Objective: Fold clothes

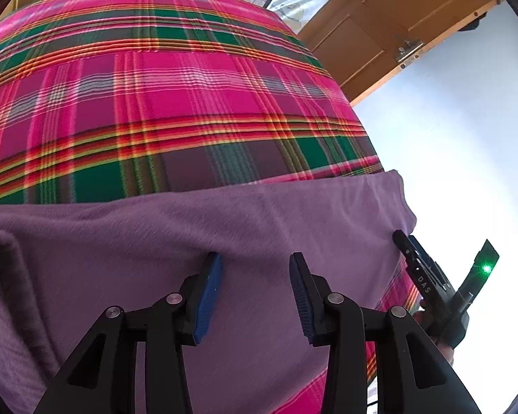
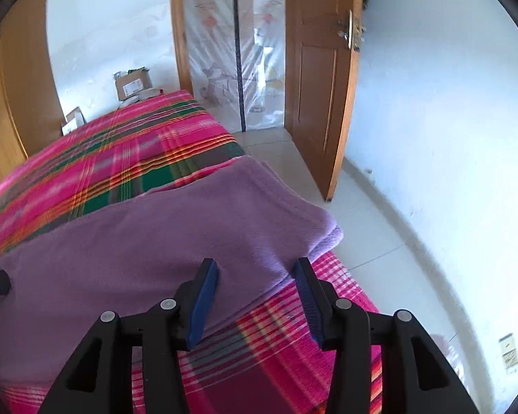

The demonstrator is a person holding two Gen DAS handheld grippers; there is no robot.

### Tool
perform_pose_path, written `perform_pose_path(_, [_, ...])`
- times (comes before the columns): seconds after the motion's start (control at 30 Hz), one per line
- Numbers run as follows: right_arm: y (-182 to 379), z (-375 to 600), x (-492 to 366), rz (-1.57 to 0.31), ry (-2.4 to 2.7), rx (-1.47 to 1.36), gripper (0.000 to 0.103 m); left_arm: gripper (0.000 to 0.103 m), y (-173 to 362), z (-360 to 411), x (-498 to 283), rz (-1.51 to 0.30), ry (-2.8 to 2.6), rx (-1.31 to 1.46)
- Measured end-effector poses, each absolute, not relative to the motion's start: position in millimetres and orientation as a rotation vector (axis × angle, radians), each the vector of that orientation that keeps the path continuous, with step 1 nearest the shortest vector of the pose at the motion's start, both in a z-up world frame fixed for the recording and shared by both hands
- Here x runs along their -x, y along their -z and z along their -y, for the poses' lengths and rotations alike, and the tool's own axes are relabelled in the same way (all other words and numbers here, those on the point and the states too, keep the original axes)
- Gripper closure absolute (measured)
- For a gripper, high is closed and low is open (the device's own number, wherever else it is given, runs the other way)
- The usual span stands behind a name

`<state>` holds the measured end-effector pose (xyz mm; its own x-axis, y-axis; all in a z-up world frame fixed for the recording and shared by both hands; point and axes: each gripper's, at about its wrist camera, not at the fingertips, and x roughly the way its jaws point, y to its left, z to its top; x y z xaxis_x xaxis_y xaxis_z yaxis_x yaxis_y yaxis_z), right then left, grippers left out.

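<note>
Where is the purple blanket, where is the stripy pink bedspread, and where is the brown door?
purple blanket [image 2: 176, 227], right wrist view, flat middle of its top layer.
stripy pink bedspread [image 1: 176, 96], left wrist view, a pink square near its middle.
brown door [image 2: 319, 103], right wrist view, its lower panel.

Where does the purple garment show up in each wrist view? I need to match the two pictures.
Left wrist view: the purple garment fills the lower half, under the left gripper, on the plaid bedcover.
Right wrist view: it lies from the lower left to the centre, its folded corner at the bed's edge, ahead of the right gripper.
Shared landmark: the wooden door, upper right in both.
</note>
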<state>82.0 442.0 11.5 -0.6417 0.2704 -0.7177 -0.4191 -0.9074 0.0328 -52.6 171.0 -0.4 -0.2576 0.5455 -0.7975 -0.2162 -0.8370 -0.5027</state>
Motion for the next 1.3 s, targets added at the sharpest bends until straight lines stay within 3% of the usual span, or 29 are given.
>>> perform_pose_path(0.13, [-13.9,-460.4,-82.8,-0.303,-2.442,1.021,0.056,0.061,0.3,-179.0,57.3,0.382,-2.129,1.514])
perform_pose_path(0.33, [-3.1,-506.7,-88.4,-0.703,-2.418,1.025,0.054,0.061,0.1,-189.2,61.7,0.355,-2.127,1.505])
perform_pose_path(0.5, [6.0,-525.0,-88.1,-0.882,-2.407,1.022,0.054,0.061,0.1,-195.7,65.1,0.333,-2.127,1.502])
perform_pose_path(0.7, [8.0,-528.9,-79.9,-0.936,-2.413,1.012,0.055,0.061,3.2,-196.1,67.2,0.348,-2.124,1.497])
perform_pose_path(0.87, [3.8,-525.6,-77.1,-0.913,-2.446,0.965,0.074,0.052,3.6,-196.9,67.0,0.360,-2.114,1.487])
perform_pose_path(0.97, [1.0,-525.3,-77.9,-0.886,-2.471,0.952,0.090,0.052,1.7,-200.3,64.8,0.341,-2.120,1.483])
perform_pose_path(1.3, [3.9,-530.8,-79.3,-0.922,-2.459,0.945,0.090,0.051,1.5,-201.3,63.8,0.347,-2.123,1.482])
